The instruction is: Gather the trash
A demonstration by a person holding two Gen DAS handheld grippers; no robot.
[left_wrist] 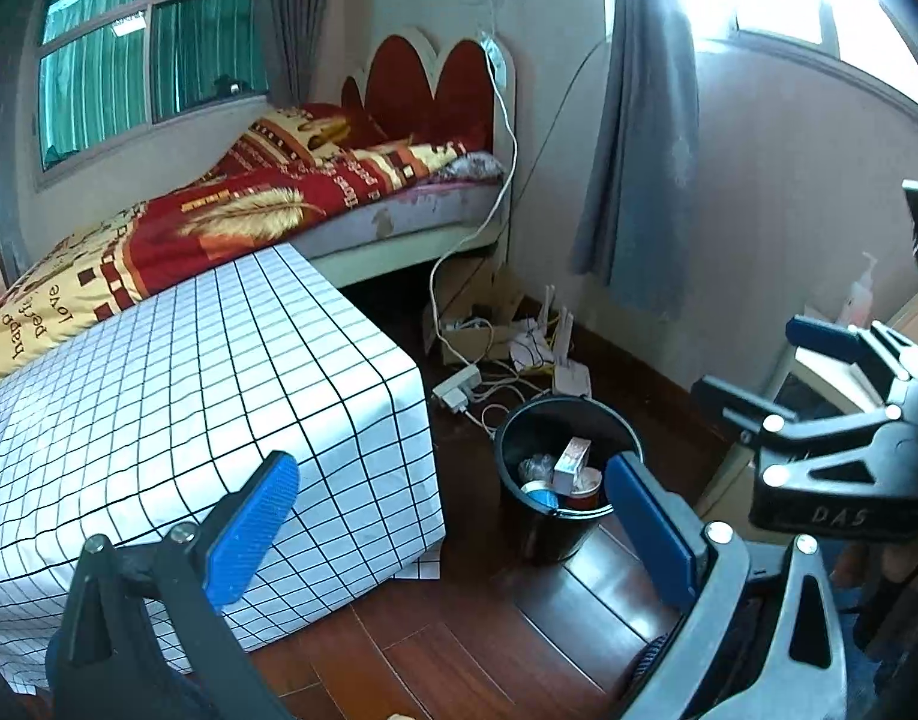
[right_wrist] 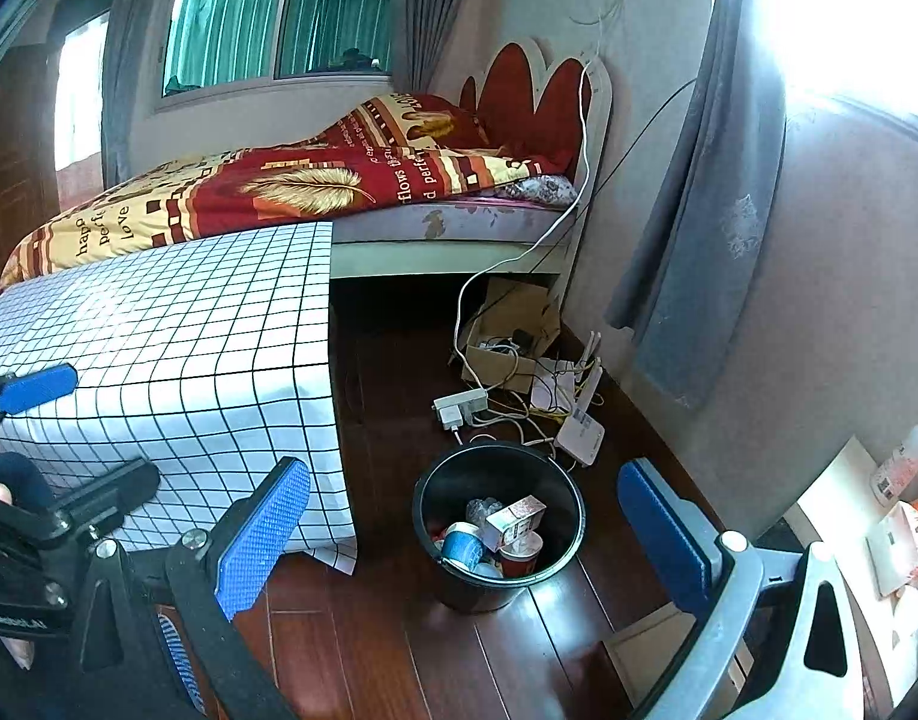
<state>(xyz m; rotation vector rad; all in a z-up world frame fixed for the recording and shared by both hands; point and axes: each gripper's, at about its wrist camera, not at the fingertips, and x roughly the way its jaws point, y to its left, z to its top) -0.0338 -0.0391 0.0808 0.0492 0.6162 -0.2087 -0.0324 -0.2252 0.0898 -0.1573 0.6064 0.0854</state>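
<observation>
On the wood floor (right_wrist: 399, 648) beside the table, black trash bin (right_wrist: 500, 525) stands upright, just off the corner of the grid-pattern tablecloth (right_wrist: 171, 348). Bin holds trash: small carton (right_wrist: 515, 517) tilted on top, blue-and-white cup or roll (right_wrist: 462, 546), red cup (right_wrist: 522, 555), crumpled clear plastic (right_wrist: 483, 507). Items lower down are hard to make out, looks like more wrappers.

Left gripper (left_wrist: 453, 531): jaws spread wide, nothing between the blue pads (left_wrist: 255, 525). From its camera the bin (left_wrist: 570, 477) sits between the pads, nearer the right-side one, well below them. Right gripper (right_wrist: 465, 546): jaws also wide apart, holding nothing, bin framed between its pads (right_wrist: 261, 537). Right gripper's body shows at the right edge of the left wrist view; left gripper's shows at the left edge of the right wrist view, so the two are side by side, both aimed down at the bin.

Behind the bin: white power strip (right_wrist: 461, 407), tangle of cables (right_wrist: 519, 414), white router (right_wrist: 582, 433), open cardboard box (right_wrist: 507, 330) against the wall. Bed (right_wrist: 447, 222) with red-and-gold quilt (right_wrist: 267, 192) sits behind the table, grey curtain (right_wrist: 705, 210) to the right.
</observation>
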